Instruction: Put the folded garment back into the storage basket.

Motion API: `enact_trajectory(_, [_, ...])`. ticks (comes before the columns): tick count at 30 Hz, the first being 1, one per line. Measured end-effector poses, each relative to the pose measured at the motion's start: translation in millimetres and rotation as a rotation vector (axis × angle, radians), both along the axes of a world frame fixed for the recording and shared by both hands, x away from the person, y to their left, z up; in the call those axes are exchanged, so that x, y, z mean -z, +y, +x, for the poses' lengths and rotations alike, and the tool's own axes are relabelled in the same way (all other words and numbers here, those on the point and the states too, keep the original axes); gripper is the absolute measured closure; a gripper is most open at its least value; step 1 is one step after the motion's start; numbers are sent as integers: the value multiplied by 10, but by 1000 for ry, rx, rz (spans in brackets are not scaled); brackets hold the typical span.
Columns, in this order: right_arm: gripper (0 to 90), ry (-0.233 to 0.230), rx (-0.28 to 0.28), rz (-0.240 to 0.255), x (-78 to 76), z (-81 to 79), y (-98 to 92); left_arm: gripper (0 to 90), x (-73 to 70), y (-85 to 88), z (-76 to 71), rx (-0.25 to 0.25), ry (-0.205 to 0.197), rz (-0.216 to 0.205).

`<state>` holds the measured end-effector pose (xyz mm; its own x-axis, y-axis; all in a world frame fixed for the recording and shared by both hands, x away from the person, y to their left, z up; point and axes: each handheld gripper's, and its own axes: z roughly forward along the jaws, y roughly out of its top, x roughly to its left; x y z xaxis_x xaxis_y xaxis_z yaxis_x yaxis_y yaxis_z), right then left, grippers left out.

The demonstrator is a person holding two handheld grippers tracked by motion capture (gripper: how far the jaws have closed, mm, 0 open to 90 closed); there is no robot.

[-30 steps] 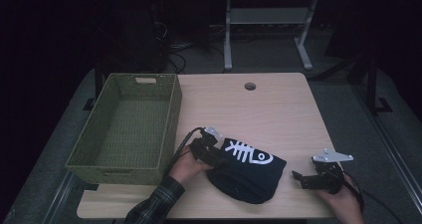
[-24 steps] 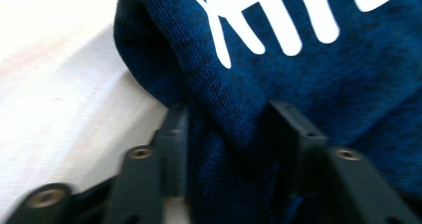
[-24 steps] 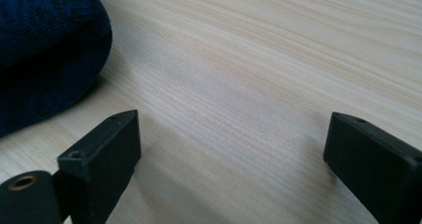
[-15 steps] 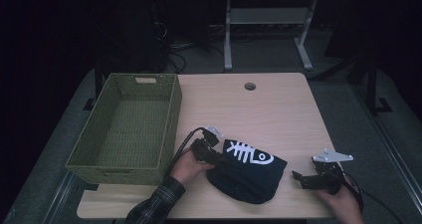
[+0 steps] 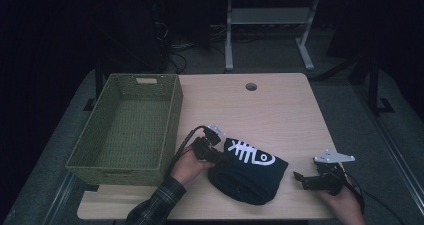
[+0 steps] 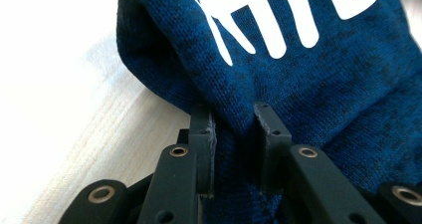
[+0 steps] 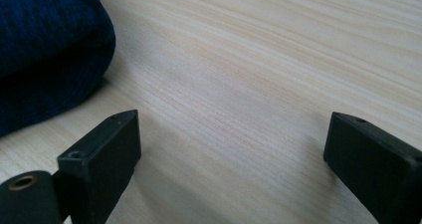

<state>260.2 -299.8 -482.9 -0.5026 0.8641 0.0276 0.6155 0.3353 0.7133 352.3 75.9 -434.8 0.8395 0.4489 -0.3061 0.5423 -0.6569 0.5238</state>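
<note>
Sweater (image 5: 247,172), dark blue knit with a white fish-bone print, lies bunched near the front edge of the table (image 5: 280,110), at its middle. My left claw (image 6: 234,122) has just been closing; its jaws now pinch a fold at the sweater's left end. My right claw (image 7: 231,144) rests near the front right corner, jaws spread wide, holding nothing. Green basket (image 5: 125,130) stands along the left edge.

Dark blue knitted garment (image 5: 247,177) bearing a white fish-skeleton print, lying bunched in a rounded heap on the worktop (image 5: 280,115). A raised fold of its near edge is pinched between the jaws of the left tongs (image 6: 234,129); the heap lies near the right tongs (image 7: 231,149), untouched, beside their left jaw.
</note>
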Motion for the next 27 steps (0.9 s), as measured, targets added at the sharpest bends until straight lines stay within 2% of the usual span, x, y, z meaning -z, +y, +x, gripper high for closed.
enact_trajectory(2, [75,1,-1,1,0,0,1,740,-44,2,-7,-8,-1,-8])
enact_trajectory(8, [75,1,-2,1,0,4,3,743,-116,15,-10,9,12,-30])
enact_trajectory(12, [75,1,-4,-1,0,4,2,744,-178,39,-6,16,27,-64])
enact_trajectory(16, [74,0,-4,-1,0,7,7,744,-257,53,5,23,26,-58])
enact_trajectory(21, [59,7,-8,-2,0,22,23,743,-381,51,48,25,53,-77])
enact_trajectory(27, [59,6,-6,0,2,22,24,744,-560,43,90,39,50,-70])
